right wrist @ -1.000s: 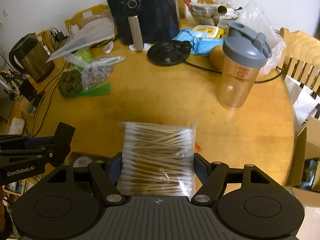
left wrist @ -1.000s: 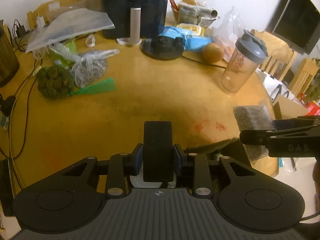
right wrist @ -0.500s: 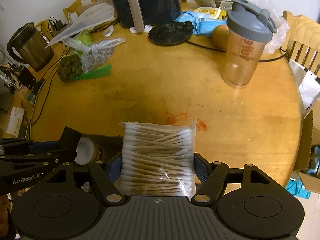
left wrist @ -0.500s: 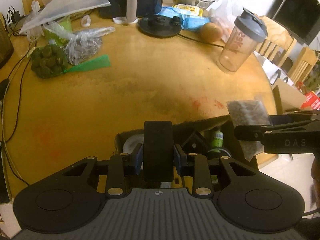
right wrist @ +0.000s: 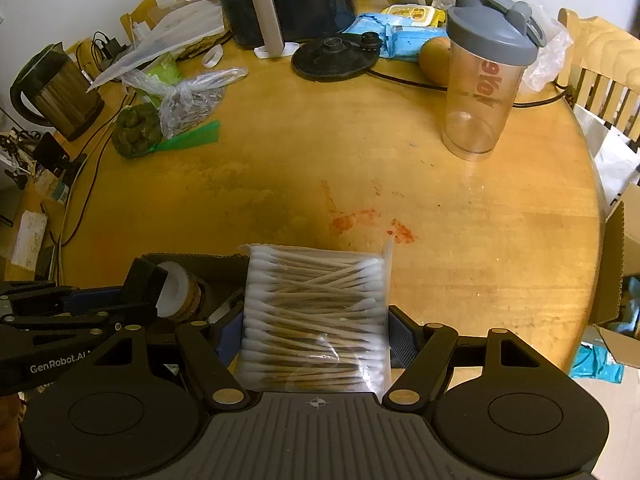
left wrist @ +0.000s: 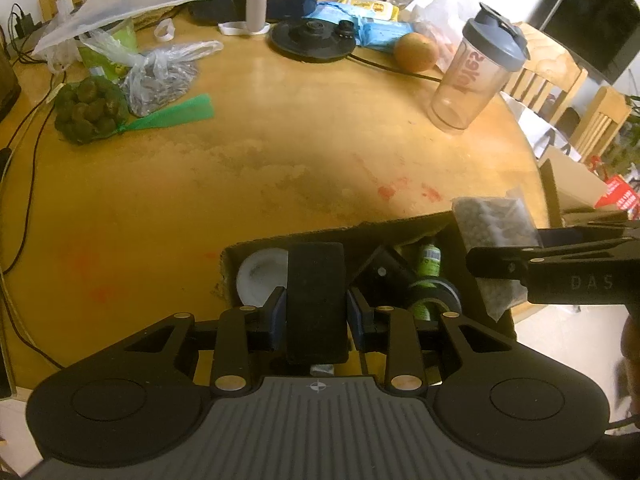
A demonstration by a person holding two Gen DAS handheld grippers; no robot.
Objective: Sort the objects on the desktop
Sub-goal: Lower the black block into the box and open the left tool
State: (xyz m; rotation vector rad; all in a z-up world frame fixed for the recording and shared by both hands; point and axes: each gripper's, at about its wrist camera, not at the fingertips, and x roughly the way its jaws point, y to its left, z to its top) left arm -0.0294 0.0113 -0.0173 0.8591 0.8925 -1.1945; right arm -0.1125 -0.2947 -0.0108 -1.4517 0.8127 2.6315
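The left gripper [left wrist: 316,312] is clamped on a flat black block [left wrist: 316,300]. It hangs over the left part of a dark box [left wrist: 304,238] at the near edge of the round table [left wrist: 280,128]. Inside the box sit a white-lidded jar [left wrist: 260,276], a small green bottle [left wrist: 429,258] and a dark roll [left wrist: 434,300].

The right gripper [right wrist: 318,334] is clamped on a clear bag of cotton swabs [right wrist: 316,312]. Its pads press the two long sides of the bag. The bag hangs over the right end of the box, near some red marks on the table.

The block looks hard and stiff, so I think it will not bend or break. Its sides look smooth, so it may slip if the grip gets loose. The grip sits on its narrow sides, near the low end, which seems a good spot.

The bag looks very light and soft. The plastic is slick and can crumple. The thin sticks inside can snap if they are squeezed hard. I think a gentle hold across the middle, like this one, is best.

Far off on the table stand a shaker cup [right wrist: 486,92], a green net bag [left wrist: 86,110] and a black lid [left wrist: 314,38]. They are well apart from the box.
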